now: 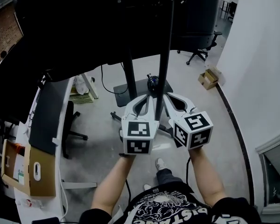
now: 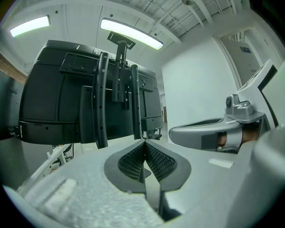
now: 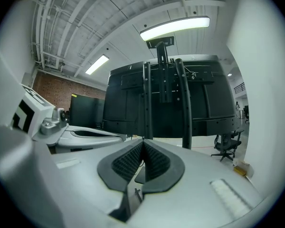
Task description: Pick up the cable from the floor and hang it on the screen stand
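Seemingly both hands are free. From the head view, the left tongs [image 1: 148, 97] and right tongs [image 1: 168, 96] are held out side by side, their tips on either side of a pole of the stand [image 1: 164, 55], which carries the dark screen [image 1: 107, 17]. Just past the tips, a dark coil, likely the cable [image 1: 153, 82], shows between the poles over the stand's base [image 1: 139, 87]. So steep a look cannot settle whether it lies on the base, down by the floor [image 1: 98, 125], or hangs from the stand. The scene fits a cable waiting low as well as one hung in place.

The left gripper view shows the left tongs [image 2: 144, 145] shut pad to pad with nothing between them, the stand [image 2: 116, 99] ahead and the right tongs [image 2: 213, 133] alongside.

The right gripper view shows the right tongs [image 3: 142, 145] likewise closed and empty, facing the stand [image 3: 164, 99].

Either way, good handling means keeping both tips clear of the poles. A limp coil, if gripped at all, is best taken by several loops together.
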Available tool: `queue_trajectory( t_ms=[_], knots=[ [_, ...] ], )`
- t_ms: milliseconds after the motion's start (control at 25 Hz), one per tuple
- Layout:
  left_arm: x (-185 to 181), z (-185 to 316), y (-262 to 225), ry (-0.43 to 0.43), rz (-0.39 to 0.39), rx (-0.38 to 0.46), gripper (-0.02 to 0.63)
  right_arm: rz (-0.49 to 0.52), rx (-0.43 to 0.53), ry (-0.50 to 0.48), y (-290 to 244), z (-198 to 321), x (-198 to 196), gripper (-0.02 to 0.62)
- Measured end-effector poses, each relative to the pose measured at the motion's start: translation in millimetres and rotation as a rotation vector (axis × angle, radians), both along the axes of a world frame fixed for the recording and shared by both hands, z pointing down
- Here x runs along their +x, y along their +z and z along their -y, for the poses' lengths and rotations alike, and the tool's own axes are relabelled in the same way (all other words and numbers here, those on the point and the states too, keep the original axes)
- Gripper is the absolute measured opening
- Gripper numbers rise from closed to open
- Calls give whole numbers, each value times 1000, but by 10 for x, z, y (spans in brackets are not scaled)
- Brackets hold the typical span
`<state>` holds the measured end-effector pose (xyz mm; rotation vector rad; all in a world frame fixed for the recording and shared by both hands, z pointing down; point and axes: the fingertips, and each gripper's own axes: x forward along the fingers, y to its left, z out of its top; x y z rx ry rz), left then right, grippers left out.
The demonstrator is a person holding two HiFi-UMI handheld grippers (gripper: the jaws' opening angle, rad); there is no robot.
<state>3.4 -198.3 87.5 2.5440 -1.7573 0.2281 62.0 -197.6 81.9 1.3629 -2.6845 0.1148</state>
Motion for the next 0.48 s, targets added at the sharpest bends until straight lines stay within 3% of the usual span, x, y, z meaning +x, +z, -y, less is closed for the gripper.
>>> queue_trajectory(
  t_ms=[480],
  knots=[
    [37,-55,-39,-4,6,1,0,-11,-10,-23,22,-44,-29,5]
  ],
)
